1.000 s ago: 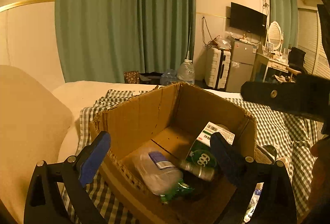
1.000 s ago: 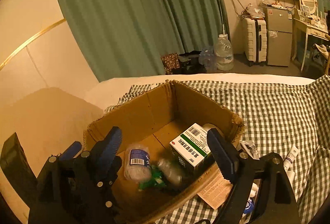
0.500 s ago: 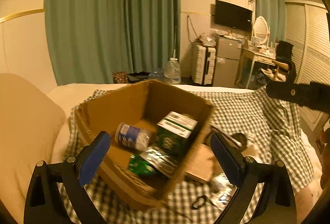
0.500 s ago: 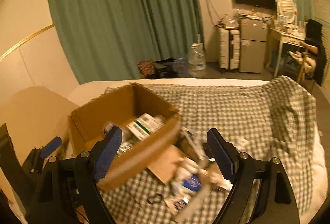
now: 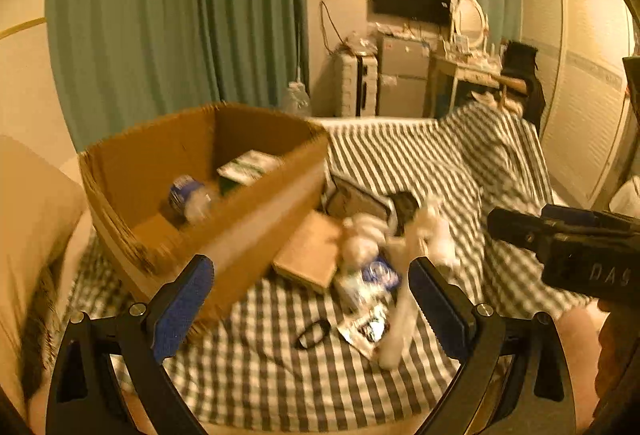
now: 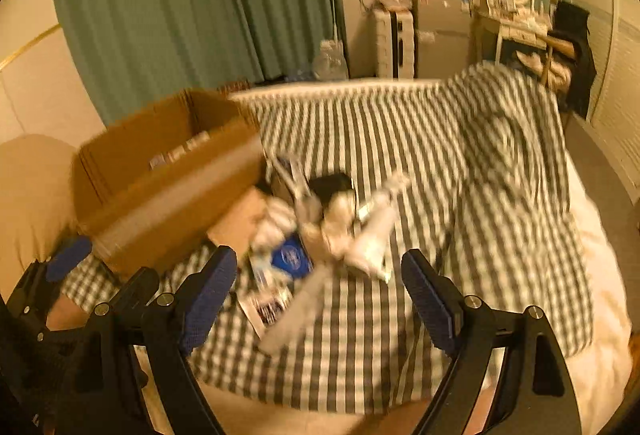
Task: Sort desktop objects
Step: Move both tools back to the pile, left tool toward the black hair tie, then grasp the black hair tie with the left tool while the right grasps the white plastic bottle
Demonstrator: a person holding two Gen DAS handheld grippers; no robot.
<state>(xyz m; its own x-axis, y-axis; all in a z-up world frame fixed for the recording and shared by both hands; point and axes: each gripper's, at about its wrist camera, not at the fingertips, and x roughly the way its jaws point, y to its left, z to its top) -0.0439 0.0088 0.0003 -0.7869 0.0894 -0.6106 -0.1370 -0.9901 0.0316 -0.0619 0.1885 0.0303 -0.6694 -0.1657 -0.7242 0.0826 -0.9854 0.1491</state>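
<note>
Already the cardboard box (image 5: 208,195) held part of the sorting: a small bottle with a blue label (image 5: 188,197) and a green-and-white carton (image 5: 248,167) lay inside it. Just beside its near corner, a heap of unsorted things (image 5: 376,259) lay on the checked cloth (image 5: 420,163) over the bed: a flat brown packet (image 5: 310,257), white tubes, a blue-printed pack (image 6: 290,257), a printed sachet (image 5: 366,327) and a dark ring (image 5: 312,333), all blurred and hard to name. By that reckoning the job was only partly done, with most of the pile left to go in. The left gripper (image 5: 312,311) hung over the heap with its jaws wide apart and nothing between them; the right gripper (image 6: 320,299) was likewise spread and empty above the same pile. Behind stood green curtains (image 5: 180,15).
</note>
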